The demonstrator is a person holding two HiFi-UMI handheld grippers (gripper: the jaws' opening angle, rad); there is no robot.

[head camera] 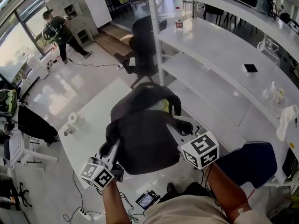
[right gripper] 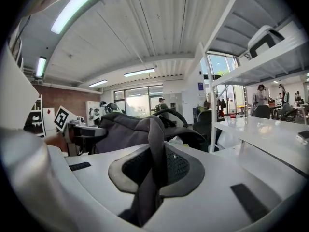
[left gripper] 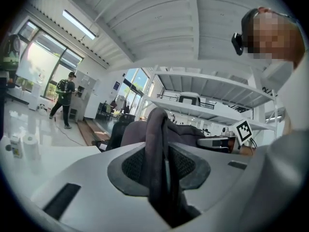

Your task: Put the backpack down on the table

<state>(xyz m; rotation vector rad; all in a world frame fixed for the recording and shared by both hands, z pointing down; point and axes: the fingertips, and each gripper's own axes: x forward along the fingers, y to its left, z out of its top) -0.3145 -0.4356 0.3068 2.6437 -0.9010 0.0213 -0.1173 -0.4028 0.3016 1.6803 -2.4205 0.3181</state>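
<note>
Pinching the backpack [head camera: 145,141], left gripper [head camera: 115,148] and right gripper [head camera: 174,130] hold it over the table [head camera: 96,113]

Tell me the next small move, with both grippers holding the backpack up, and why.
Probably lower both grippers together, easing the backpack onto the white table. The backpack hangs in the air, its fabric pinched in the left gripper and the right gripper, with bare tabletop showing just beside it.

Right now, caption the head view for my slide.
Dark backpack held over the white table, its fabric clamped by the left gripper and right gripper.
</note>
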